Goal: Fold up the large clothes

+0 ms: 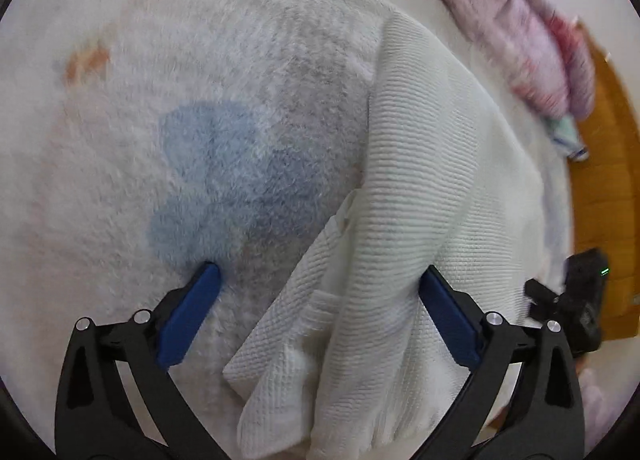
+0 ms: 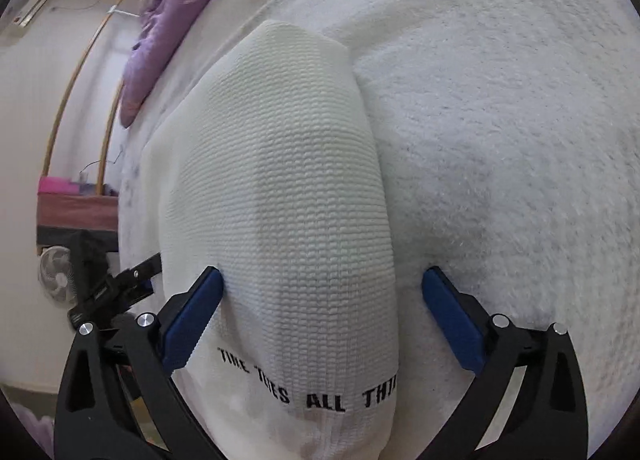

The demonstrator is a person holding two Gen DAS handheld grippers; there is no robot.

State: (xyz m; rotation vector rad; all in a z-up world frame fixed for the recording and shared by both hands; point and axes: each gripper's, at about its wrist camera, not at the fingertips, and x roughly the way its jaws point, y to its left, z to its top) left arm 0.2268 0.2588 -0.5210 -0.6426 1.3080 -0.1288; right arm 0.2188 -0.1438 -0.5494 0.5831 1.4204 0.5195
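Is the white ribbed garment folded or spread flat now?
Folded: the white ribbed garment lies as a narrow strip, layers overlapping on the fluffy blanket.

Left gripper (image 1: 319,274) and right gripper (image 2: 322,276) look alike — black triangular-cutout arms, silver round screws near the joints, flat blue pads (image 1: 188,316) inside each finger.

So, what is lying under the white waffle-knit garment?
The white waffle-knit garment lies on a fluffy white blanket with a blue patch, which shows all around it. What the blanket looks like directly beneath the garment is covered, and whatever is under the blanket cannot be seen.
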